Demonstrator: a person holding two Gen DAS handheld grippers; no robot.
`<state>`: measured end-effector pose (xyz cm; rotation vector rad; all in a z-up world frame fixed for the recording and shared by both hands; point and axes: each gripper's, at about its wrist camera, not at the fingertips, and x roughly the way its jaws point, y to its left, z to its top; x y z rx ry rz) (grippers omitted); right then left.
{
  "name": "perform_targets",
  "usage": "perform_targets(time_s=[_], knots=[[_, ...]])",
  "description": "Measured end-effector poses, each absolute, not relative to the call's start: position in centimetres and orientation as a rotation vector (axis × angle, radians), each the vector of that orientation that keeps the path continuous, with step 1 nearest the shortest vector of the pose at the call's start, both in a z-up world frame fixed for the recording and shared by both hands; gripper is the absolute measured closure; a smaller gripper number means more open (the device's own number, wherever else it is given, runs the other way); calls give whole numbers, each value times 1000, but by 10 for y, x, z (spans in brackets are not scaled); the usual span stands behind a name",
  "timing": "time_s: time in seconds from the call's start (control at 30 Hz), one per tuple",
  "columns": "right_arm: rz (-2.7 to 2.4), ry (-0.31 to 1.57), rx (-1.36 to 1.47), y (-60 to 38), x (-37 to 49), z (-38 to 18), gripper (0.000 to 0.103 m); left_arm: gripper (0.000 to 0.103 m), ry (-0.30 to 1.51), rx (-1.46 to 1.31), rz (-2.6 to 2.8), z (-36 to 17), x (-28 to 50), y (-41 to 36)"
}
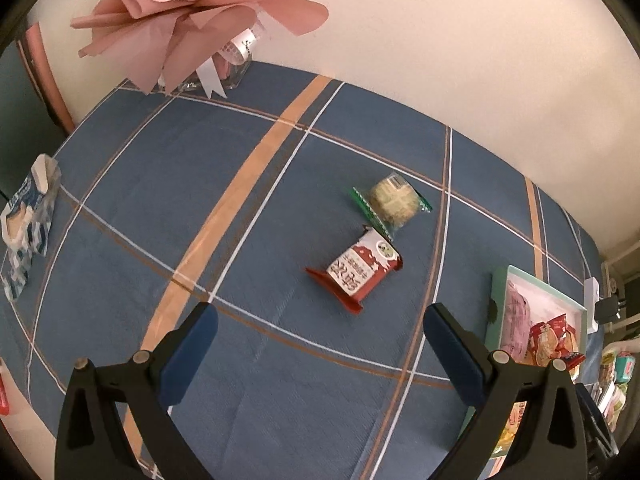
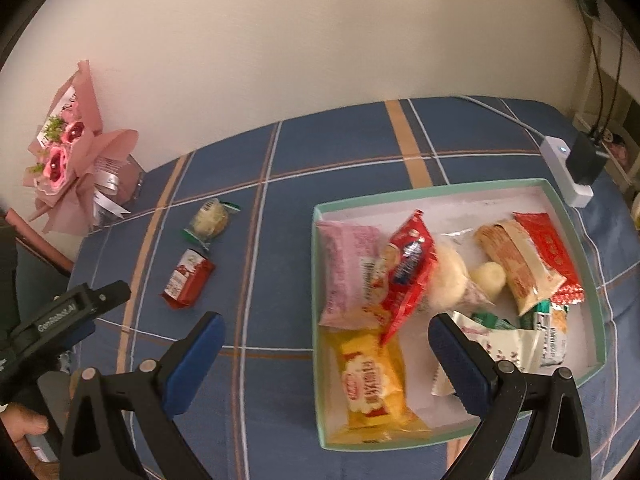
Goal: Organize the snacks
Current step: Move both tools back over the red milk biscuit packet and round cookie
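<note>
A red snack packet (image 1: 357, 272) and a round pale cake in a clear green-edged wrapper (image 1: 391, 202) lie on the blue checked cloth, ahead of my open, empty left gripper (image 1: 320, 344). Both also show in the right wrist view, the red packet (image 2: 186, 279) and the wrapped cake (image 2: 210, 220). A mint-rimmed white box (image 2: 452, 192) holds several snack packets. My right gripper (image 2: 326, 354) is open and empty, hovering over the box's near left edge. The left gripper's body (image 2: 60, 316) shows at the far left of that view.
A pink paper bouquet (image 1: 188, 12) stands at the back left by the wall. A blue-and-white packet (image 1: 28, 216) lies at the cloth's left edge. A white power strip with a black plug (image 2: 576, 168) sits behind the box. The box (image 1: 500, 300) is to my left gripper's right.
</note>
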<state>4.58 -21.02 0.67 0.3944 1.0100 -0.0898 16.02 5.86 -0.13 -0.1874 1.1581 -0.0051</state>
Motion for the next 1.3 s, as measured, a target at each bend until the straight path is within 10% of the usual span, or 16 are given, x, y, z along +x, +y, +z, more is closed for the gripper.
perform_targets(time_s=[0.47, 0.8, 1.3], knots=[[-52, 1019, 334, -162, 109, 15, 12, 1, 1159, -208, -11, -20, 193, 78], [-54, 1090, 303, -150, 145, -21, 40, 1, 1187, -231, -15, -44, 212, 77], [-65, 1145, 336, -168, 165, -53, 44, 12, 1204, -88, -116, -69, 227, 29]])
